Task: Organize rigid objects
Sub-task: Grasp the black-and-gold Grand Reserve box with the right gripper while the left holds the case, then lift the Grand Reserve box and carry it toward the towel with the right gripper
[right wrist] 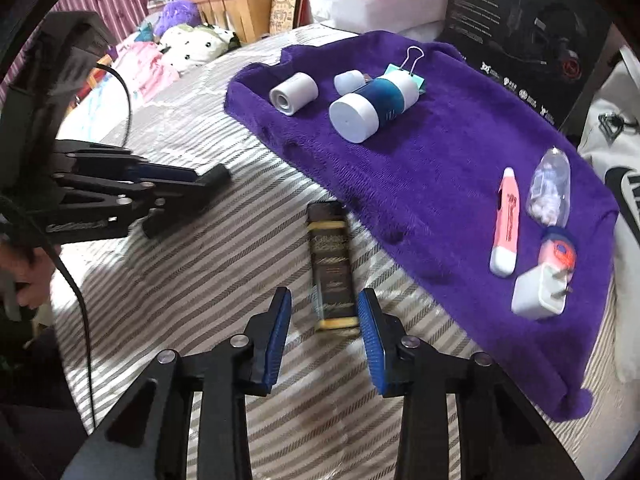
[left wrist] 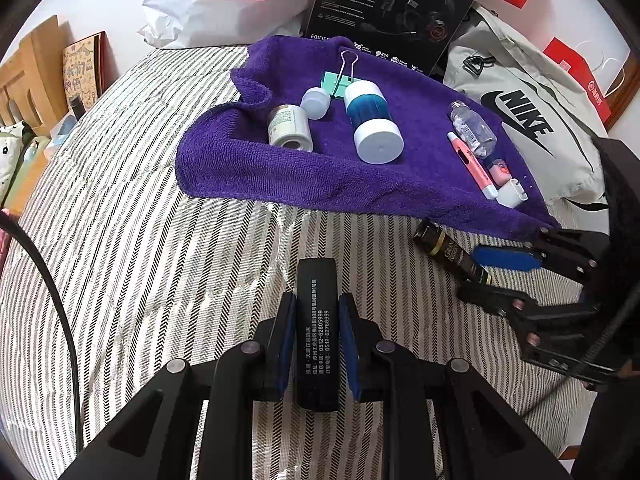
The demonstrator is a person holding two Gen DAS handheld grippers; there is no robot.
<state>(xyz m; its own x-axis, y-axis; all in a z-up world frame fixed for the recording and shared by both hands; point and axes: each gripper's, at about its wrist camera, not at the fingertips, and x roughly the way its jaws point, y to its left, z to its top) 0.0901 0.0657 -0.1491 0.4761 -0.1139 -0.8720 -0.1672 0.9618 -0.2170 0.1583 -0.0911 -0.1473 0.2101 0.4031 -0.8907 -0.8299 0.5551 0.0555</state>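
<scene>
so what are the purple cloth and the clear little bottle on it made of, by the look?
Purple cloth: looks like terry or microfibre towel, matte, with fuzzy looped pile and soft folded edges. Clear little bottle: likely glossy transparent plastic, possibly glass; its contents show through the wall.

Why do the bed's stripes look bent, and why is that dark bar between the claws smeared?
Left wrist view: fisheye lens bows the striped bedsheet, corners go black; black box in the left hand-held gripper is sharp. Right wrist view: same bowing, dark brown bar is blurred, shadow crosses the sheet at left.
</scene>
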